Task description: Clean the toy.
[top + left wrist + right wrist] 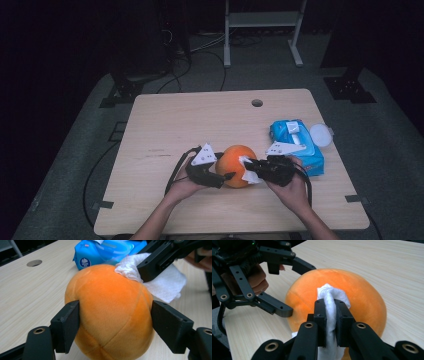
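Plush ball (110, 315): orange, faint seam lines crossing. Wipe (329, 305) on ball: white. Fingers (66, 326) at ball's sides: black. Pack (300, 145) right of ball: blue, white label, white round lid beside. Surface (200, 120) under ball: pale wood grain. Floor beyond: grey.

A lab-like recording room: a lone wooden table (165, 115) on grey floor (dark surroundings, trailing floor cables (210, 50)).
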